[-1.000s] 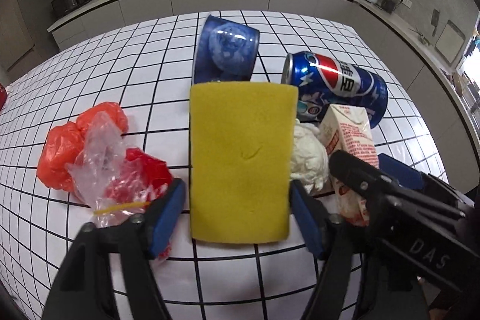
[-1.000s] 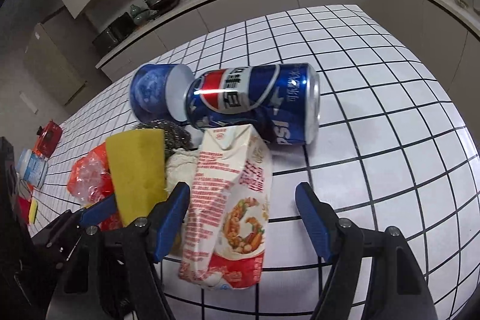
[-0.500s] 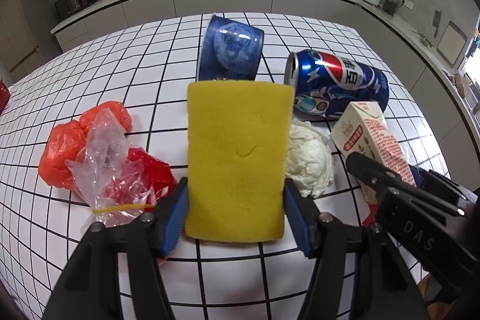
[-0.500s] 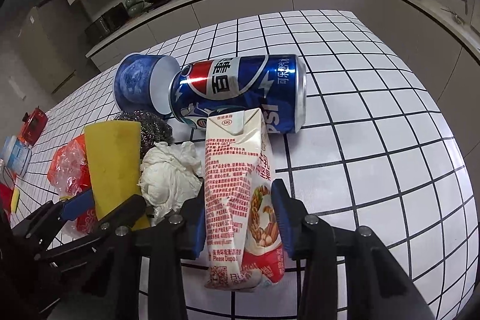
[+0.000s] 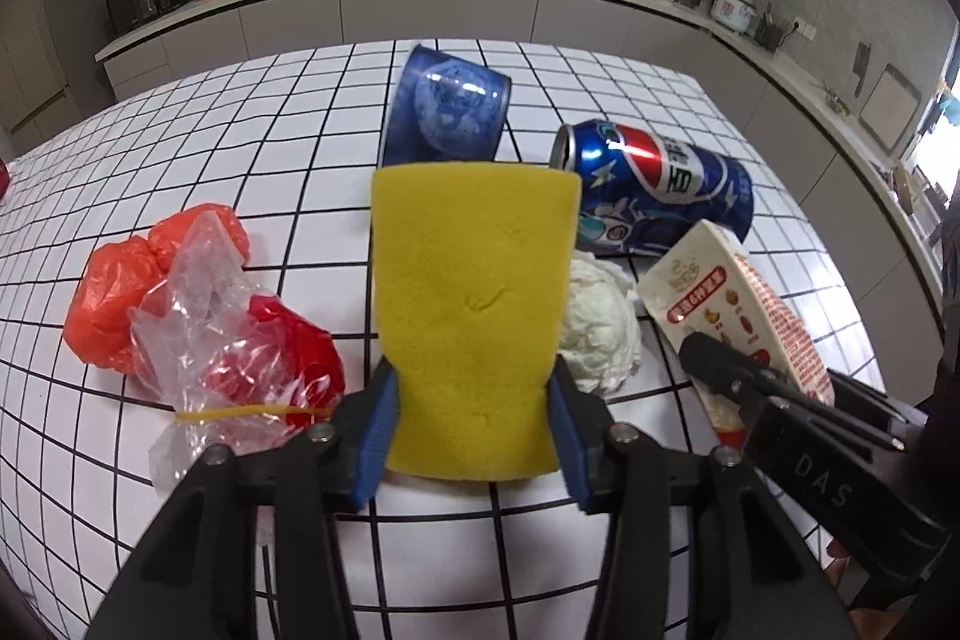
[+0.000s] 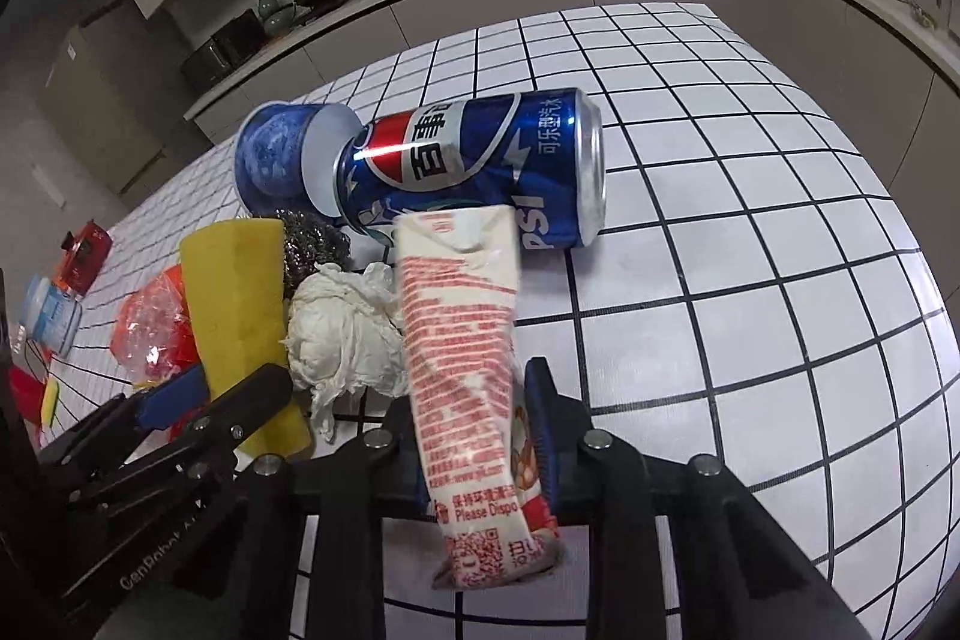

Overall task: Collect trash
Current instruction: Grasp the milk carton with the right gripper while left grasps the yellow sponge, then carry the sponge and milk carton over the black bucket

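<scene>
**Both grippers clamp down on kitchen-table litter**

A yellow sponge (image 5: 474, 322) sits pinched between the blue pads of the left gripper (image 5: 474, 430), whose jaws have just been closing onto it. Just right of the sponge lies a wad of white tissue (image 5: 600, 328); beyond that, a crushed drink carton (image 6: 468, 340) is squeezed in the right gripper (image 6: 474, 436), whose jaws have likewise just closed on it. Behind the sponge, a blue paper cup (image 5: 447, 112) and a blue cola can (image 5: 660, 190) lie on their sides. Left of the sponge rests a bundle of red and clear plastic bags (image 5: 198, 316). All sits on the white tiled table (image 5: 270, 148).
</scene>
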`<state>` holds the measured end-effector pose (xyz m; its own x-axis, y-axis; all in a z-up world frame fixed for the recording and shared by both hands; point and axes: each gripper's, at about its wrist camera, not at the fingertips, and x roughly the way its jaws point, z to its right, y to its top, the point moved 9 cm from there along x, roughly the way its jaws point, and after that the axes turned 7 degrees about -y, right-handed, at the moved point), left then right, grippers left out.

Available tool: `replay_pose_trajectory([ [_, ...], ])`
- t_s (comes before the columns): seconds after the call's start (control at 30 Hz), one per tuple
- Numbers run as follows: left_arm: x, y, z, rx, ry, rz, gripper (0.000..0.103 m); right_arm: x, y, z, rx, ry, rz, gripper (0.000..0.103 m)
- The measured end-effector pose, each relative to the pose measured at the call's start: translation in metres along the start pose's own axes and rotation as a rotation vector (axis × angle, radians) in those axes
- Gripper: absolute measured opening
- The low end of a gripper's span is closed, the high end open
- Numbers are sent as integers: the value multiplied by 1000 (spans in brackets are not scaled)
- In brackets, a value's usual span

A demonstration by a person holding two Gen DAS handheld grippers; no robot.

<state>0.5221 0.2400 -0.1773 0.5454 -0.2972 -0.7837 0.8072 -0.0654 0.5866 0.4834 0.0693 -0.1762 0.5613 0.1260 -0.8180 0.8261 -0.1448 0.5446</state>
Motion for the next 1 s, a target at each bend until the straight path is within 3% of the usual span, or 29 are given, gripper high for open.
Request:
replay_pose_trajectory([
  [0.33, -39, -2, 15, 17, -82, 57, 40, -35, -4, 8, 23, 24, 59, 23],
  [0.5, -36, -8, 46, 77, -151, 16, 40, -53, -10, 27, 74, 13, 76, 23],
  [0.6, -33, -10, 66, 106, -193, -1, 40, -70, -13, 50, 105, -39, 106, 23],
  [0.8, -32, -17, 127, 196, -298, -34, 40, -115, -32, 127, 227, -171, 150, 23],
  [1.0, -26, -34, 220, 274, -389, -88, 40, -167, -64, 253, 376, -309, 192, 23],
])
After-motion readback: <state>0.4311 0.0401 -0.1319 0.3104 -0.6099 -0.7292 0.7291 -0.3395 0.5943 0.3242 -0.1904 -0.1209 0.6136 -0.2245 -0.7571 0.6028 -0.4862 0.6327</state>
